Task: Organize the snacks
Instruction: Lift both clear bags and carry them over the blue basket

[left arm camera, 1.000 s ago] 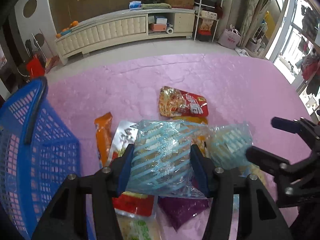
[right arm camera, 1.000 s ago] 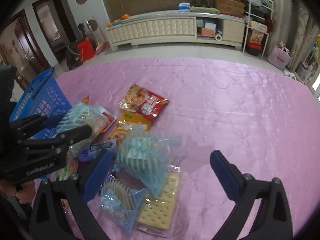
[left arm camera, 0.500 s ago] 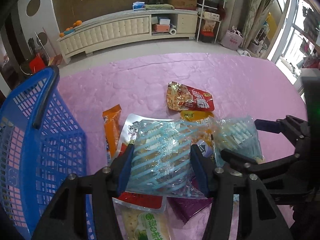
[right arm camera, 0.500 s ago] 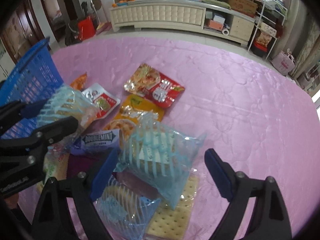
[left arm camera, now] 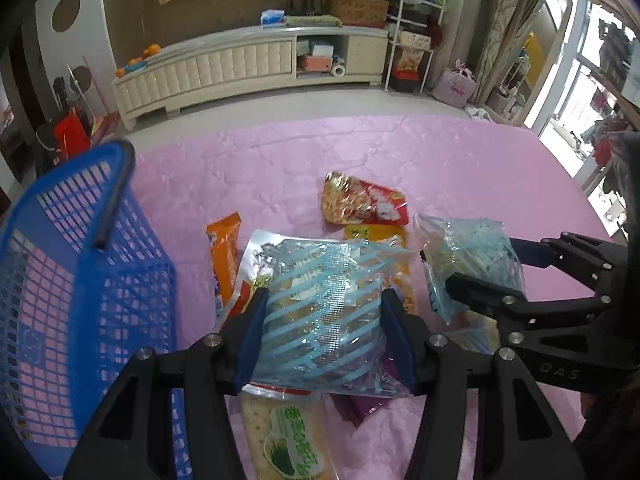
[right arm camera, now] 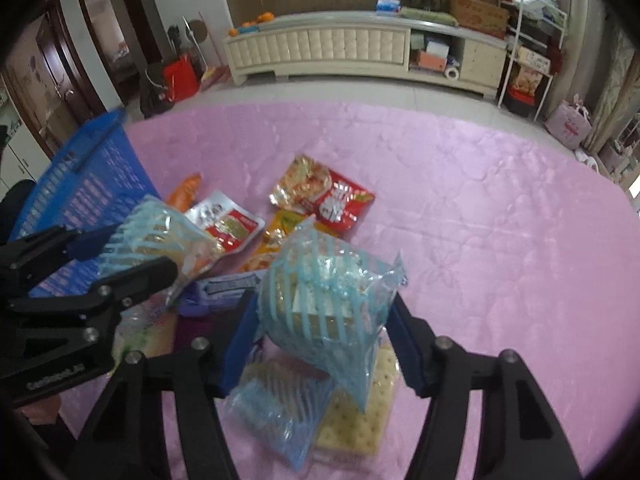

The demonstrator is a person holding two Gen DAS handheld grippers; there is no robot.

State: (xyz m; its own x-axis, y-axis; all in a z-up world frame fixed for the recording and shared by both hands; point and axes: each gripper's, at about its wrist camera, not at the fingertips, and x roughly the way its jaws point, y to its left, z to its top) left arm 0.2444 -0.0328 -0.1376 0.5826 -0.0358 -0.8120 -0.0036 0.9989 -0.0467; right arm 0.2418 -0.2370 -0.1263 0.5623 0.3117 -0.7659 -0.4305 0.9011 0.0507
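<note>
My left gripper [left arm camera: 322, 332] is shut on a blue-striped clear snack pack [left arm camera: 324, 312] and holds it above the snack pile, right of the blue basket [left arm camera: 72, 292]. My right gripper [right arm camera: 322, 320] is shut on a second blue-striped pack [right arm camera: 324, 292], lifted off the pink cloth. The right gripper with its pack [left arm camera: 472, 264] shows at right in the left wrist view. The left gripper with its pack [right arm camera: 160, 240] shows at left in the right wrist view.
Loose snacks lie on the pink cloth [right arm camera: 500, 240]: a red noodle bag [left arm camera: 362, 200], an orange bar [left arm camera: 224, 256], a silver-red pouch [right arm camera: 224, 220], a yellow bag, a purple pack, a cracker pack [right arm camera: 360, 412], another blue-striped pack [right arm camera: 280, 404], a green-label pack [left arm camera: 288, 436].
My right gripper closed on the blue-striped pack and lifted it. My left gripper, still holding its pack, drew nearer the basket.
</note>
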